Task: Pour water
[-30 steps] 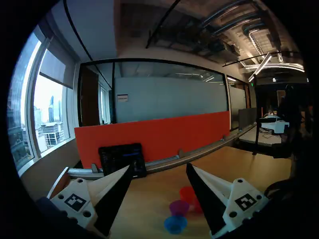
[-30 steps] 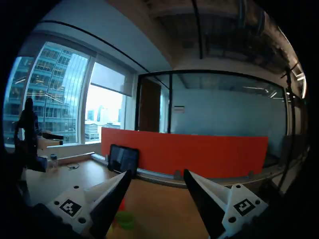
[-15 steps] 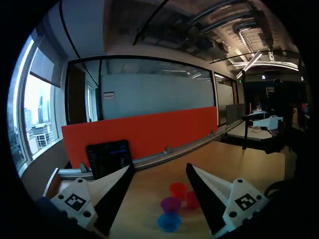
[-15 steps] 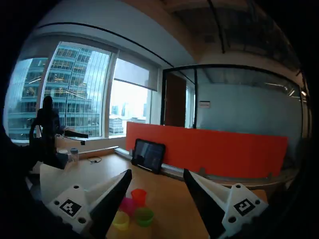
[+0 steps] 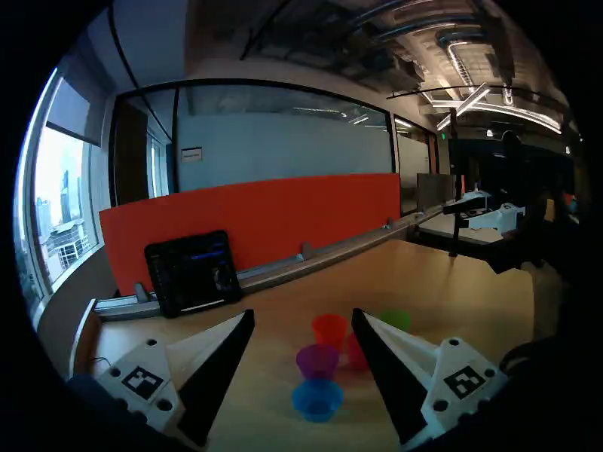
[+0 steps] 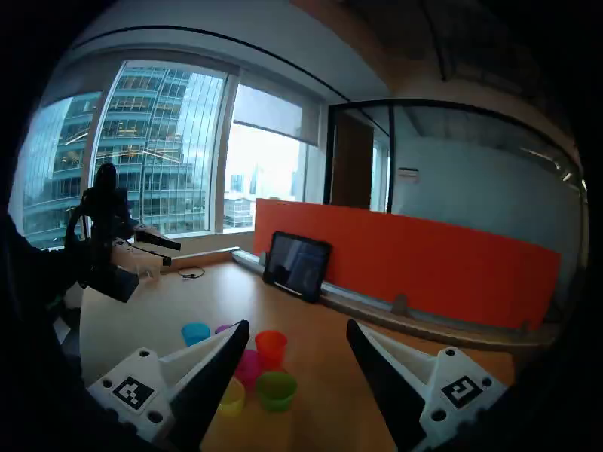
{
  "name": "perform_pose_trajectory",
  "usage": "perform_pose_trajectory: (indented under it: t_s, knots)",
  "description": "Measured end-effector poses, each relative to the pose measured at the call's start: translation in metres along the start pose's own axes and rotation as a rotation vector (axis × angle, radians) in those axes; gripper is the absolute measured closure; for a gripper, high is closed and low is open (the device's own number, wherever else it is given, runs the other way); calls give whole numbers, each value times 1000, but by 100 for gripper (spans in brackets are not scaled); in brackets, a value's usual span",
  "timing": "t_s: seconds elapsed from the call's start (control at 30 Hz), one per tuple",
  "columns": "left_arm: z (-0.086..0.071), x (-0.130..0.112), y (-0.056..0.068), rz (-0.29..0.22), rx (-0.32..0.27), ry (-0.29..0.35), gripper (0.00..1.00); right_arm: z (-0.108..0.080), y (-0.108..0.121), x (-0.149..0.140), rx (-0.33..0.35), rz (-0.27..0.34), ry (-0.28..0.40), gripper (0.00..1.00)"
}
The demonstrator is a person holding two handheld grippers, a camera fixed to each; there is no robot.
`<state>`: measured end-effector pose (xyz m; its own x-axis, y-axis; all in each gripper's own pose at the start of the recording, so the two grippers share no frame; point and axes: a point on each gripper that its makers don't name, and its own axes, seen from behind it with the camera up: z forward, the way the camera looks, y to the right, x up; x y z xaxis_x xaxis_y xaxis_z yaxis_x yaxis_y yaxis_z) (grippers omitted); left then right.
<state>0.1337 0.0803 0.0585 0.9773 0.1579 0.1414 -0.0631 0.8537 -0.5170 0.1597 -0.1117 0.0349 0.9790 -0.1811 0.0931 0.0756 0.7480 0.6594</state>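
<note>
Several small coloured plastic cups stand in a cluster on the wooden table point(image 5: 452, 286). In the left gripper view an orange cup point(image 5: 329, 330), a purple cup point(image 5: 317, 361) and a blue cup point(image 5: 317, 399) sit between my left gripper's point(image 5: 301, 313) open fingers, with a pink cup point(image 5: 351, 351) partly behind the right finger and a green cup point(image 5: 394, 319) beyond it. In the right gripper view the orange cup point(image 6: 270, 349), green cup point(image 6: 276, 390), pink cup point(image 6: 247, 368), yellow cup point(image 6: 231, 397) and blue cup point(image 6: 195, 333) lie below my open right gripper point(image 6: 297, 324). Both grippers hold nothing.
A dark tablet point(image 5: 192, 271) point(image 6: 298, 265) leans against an orange partition point(image 5: 264, 218) point(image 6: 422, 264) along the table's far edge. Dark equipment on a stand point(image 6: 105, 248) sits at the table's window end. Bare wood stretches around the cups.
Both views have tipped downward and nearer the table. More cups have come into sight, and the cluster sits higher between the fingers. Both grippers stay open.
</note>
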Motion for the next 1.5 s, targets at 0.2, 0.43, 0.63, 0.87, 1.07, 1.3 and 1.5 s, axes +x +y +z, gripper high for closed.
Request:
perform_pose_trajectory:
  t_s: [0.2,0.43,0.63,0.87,1.07,1.3,1.5]
  knots:
    - [10,-28,3,-3,-23,-55,4,12,-3,-23,34,-5,-47,0]
    - [18,-57,11,-12,-60,-108,4,24,-6,-51,64,-5,-102,0]
    - [21,-78,20,-19,-99,-147,4,29,-8,-72,80,0,-144,0]
    - [24,-102,23,-27,-113,-190,4,36,-11,-95,97,2,-186,0]
    - [26,-125,24,-44,-120,-233,4,43,-11,-118,107,-1,-231,0]
    - [28,-146,20,-50,-119,-279,4,51,-11,-145,123,-4,-280,0]
    - [28,-165,19,-43,-127,-320,4,59,-12,-165,136,-4,-321,0]
